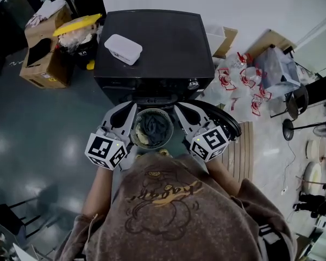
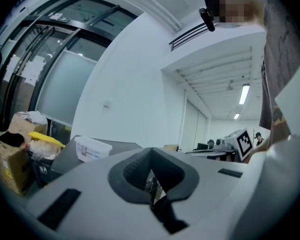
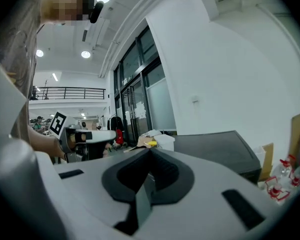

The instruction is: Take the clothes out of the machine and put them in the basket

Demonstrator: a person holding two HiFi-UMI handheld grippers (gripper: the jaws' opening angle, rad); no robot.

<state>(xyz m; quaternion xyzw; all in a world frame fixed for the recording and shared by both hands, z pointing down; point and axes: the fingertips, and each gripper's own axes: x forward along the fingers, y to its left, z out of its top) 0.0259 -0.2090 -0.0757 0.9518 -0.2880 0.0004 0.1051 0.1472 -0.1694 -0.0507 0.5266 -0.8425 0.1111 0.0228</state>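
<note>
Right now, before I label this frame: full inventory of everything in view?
washing machine: 1, black, centre, in front of the person
clothes: one bundle, dark grey, inside the drum
lidded box: 1, white, on the machine's top
cardboard box: 1, brown, open, on the floor left of the machine
yellow lid: 1, on a stuffed bin between the box and the machine
red-and-white packs: several, on the floor right of the machine
plastic bag: 1, bluish, far right
slatted board: 1, pale wood, on the floor at the person's right
basket: none seen
shirt: 1, brown, printed, worn by the person
left hand-held gripper: white and grey, jaws together, nothing between them
right hand-held gripper: same colours, jaws together, nothing between them
</note>
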